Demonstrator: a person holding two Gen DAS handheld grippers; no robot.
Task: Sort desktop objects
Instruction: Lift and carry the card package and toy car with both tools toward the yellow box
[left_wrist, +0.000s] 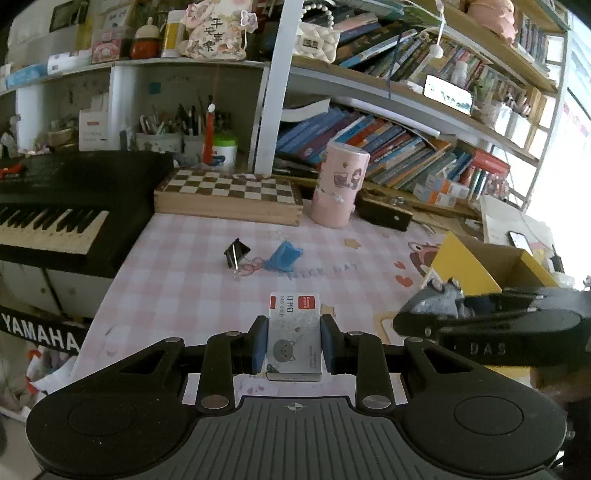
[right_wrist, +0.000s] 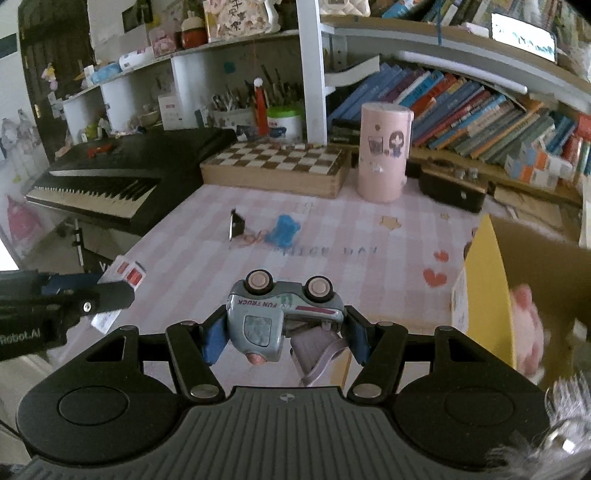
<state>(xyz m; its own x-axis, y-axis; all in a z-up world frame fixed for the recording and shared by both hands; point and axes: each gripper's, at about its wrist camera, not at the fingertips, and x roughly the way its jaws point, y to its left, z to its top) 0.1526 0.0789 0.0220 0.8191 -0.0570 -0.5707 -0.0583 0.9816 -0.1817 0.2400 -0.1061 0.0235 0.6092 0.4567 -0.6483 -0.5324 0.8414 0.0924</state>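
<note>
A small box of staples (left_wrist: 293, 332) is pinched between the blue pads of the left gripper (left_wrist: 294, 341), held flat with its long axis running away along the fingers, red-labelled end farthest out. A toy truck (right_wrist: 282, 314) is clamped in the right gripper (right_wrist: 284, 334), wheels turned upward and its length lying across the jaws; it is grey-blue with a pink stripe and "FUN TRUCK" lettering, and a mauve flap hangs loose beneath it. Both loads are carried clear of the pink checked mat (right_wrist: 351, 266). The yellow cardboard box (right_wrist: 491, 291) is seen just to the right of the right gripper, open side up, with a pink plush (right_wrist: 528, 328) already inside; the right hand is judged the nearer, the left one farther across. Left on the mat, well ahead of both grippers, are a black binder clip (left_wrist: 236, 253) and a blue toy (left_wrist: 284, 256), close beside each other.
</note>
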